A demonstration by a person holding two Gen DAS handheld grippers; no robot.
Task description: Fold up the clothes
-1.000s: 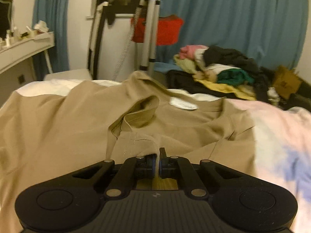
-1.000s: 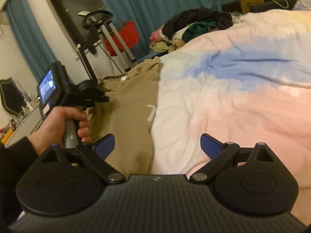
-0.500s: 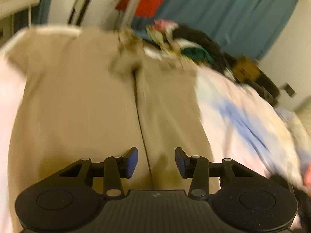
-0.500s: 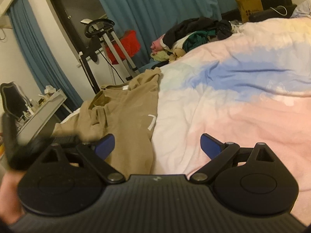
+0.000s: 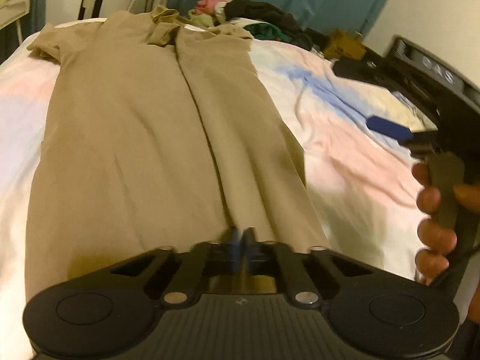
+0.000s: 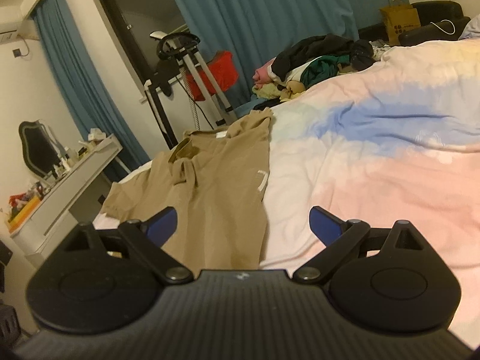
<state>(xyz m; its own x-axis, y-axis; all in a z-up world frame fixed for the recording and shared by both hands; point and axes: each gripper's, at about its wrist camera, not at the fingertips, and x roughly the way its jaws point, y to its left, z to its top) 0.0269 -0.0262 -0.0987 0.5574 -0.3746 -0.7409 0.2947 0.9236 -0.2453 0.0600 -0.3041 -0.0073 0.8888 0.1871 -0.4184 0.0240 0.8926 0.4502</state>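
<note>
The left gripper (image 5: 240, 235) was open half a second ago, and now its fingers are pressed together at the near edge of the shirt (image 5: 144, 138). It is blurry there, so I cannot tell if they pinch the cloth or just touch each other. The right gripper (image 6: 243, 222) has not changed: its blue fingers are wide apart, with nothing between them.

The shirt is tan. It lies flat on the bed (image 5: 345, 156), on the left part. Its right side is folded over onto the middle, so a long line runs up the cloth from the left gripper to the collar. One short sleeve sticks out at the far left corner. In the right view, the near end of the shirt (image 6: 216, 198) shows between the open fingers, toward the left one.

At the right edge of the left view, a hand (image 5: 435, 210) holds the handle of the right gripper above the bed cover, which is pink, white and blue.

Farther off, past the bed, is a pile of clothes (image 6: 315, 63). Behind it hangs a blue curtain (image 6: 270, 9). A white desk (image 6: 75, 180) with small things on it stands by the wall to the left.
</note>
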